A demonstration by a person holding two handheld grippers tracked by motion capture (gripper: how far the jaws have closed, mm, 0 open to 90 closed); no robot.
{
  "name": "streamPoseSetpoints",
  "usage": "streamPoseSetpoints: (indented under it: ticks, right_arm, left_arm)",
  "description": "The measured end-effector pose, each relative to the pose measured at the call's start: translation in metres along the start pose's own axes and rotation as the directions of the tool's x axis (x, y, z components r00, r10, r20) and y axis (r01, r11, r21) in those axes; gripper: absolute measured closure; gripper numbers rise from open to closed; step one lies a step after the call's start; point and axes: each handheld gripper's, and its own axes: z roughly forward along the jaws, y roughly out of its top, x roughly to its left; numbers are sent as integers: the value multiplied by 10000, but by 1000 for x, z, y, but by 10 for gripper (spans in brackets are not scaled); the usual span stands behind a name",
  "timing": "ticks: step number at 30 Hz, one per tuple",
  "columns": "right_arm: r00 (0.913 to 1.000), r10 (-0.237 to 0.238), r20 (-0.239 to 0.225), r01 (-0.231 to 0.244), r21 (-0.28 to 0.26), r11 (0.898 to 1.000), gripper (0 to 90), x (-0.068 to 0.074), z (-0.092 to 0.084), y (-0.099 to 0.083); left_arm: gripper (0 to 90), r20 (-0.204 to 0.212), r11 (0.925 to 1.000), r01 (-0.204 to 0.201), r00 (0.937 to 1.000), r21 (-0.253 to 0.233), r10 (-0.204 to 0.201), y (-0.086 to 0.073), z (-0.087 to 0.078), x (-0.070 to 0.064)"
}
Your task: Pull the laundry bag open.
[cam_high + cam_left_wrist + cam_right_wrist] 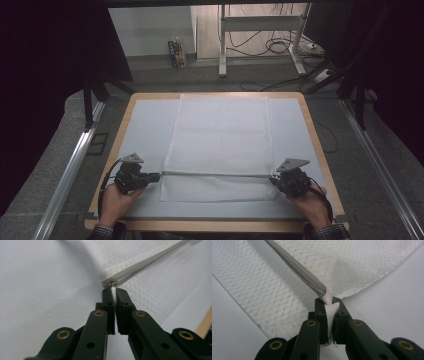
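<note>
**High view: two grippers, one mesh bag, one zipper line pulled taut**

High view first, and we count one white mesh bag [220,145] lying flat in the middle of one pale grey mat [145,130], which covers one wood-edged table [320,150]. We count two hands and two grippers. The left gripper [156,176] sits at the bag's near-left side, the right gripper [272,178] at its near-right side, and between them we see one grey zipper line [215,174] running straight across the near part of the bag. One strip of mesh lies on our side of that line; the larger panel stretches away toward the far edge of the table.

Over to the left gripper view, and we see the two black jaws nearly together, clamped on a thin white tab at the end of the zipper [150,261]. One small metal zipper pull [112,284] sits just beyond the fingertips [108,296]. The picture is blurred here, so we cannot tell any finer detail of the pull.

Now the right gripper view: two jaws again, narrow, pinching one folded white fabric tab [330,310] where the grey zipper [304,275] ends. Mesh [352,262] spreads to both sides of that zipper, and the tab stands upright between the pads [321,315].

Beyond the table we spot one metal stand [260,30] and loose cables on the floor.
</note>
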Motion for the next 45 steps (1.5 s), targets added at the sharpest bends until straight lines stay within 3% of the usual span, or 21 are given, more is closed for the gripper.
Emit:
streamPoseSetpoints:
  ticks: [2, 5, 8, 9, 10, 12, 13, 16, 20, 24, 26, 31, 34, 45]
  right_arm:
    - [10000, 61, -14, -61, 62, 10000, 837, 0, 0, -1]
    - [10000, 56, -75, -55, 80, 10000, 837, 0, 1, -1]
    - [9998, 162, -102, -161, 98, 9998, 823, -1, 1, -1]
    - [9993, 334, -190, -334, 51, 9994, 794, -3, 0, -2]
    - [9985, 474, -265, -473, 31, 9989, 680, -6, -1, -3]
    - [9978, 655, -122, -654, 120, 9978, 560, -8, -1, -6]
    - [9978, 655, -122, -654, 120, 9978, 560, -8, -1, -6]
    - [9982, 578, 146, -580, 189, 9981, 445, -12, -6, -12]
    - [9978, 648, 163, -652, 202, 9977, 423, -14, -10, -15]
    - [9980, 534, 341, -552, 552, 9969, 416, -14, -14, -21]
    - [9971, 715, 262, -725, 398, 9966, 408, -15, -16, -23]
    - [9984, 478, 301, -488, 338, 9982, 342, -13, -13, -21]
    - [9986, 427, 313, -432, 182, 9989, 286, -12, -13, -20]
    - [9977, 480, 475, -456, -501, 9977, 123, -13, -15, -16]
  left_arm:
    - [874, 1, 10000, 35, 10000, -6, -35, 0, 0, 1]
    - [875, -318, 9997, -138, 9994, 216, 145, 1, 2, -3]
    - [873, -76, 9997, -36, 10000, 223, 38, 1, 3, -2]
    - [873, -72, 9997, -35, 10000, 221, 37, 1, 4, -2]
    - [873, -62, 9995, -61, 10000, 296, 63, 1, 4, -3]
    - [872, -121, 9991, -116, 9999, 400, 121, 1, 6, -4]
    - [872, -108, 9991, -99, 9999, 411, 104, 1, 6, -4]
    - [870, -116, 9983, -184, 9998, 561, 191, 0, 8, -5]
    - [868, -129, 9974, -330, 9993, 637, 339, 0, 9, -8]
    - [866, -150, 9959, -449, 9988, 783, 462, -2, 11, -9]
    - [864, -187, 9957, -498, 9985, 784, 514, -2, 11, -10]
    - [855, -400, 9948, -680, 9967, 761, 712, -2, 13, -13]
    - [782, -516, 9955, -759, 9956, 574, 788, -2, 13, -13]
    - [368, -1215, 9934, -1145, 9860, 9, 1138, -1, 15, -19]
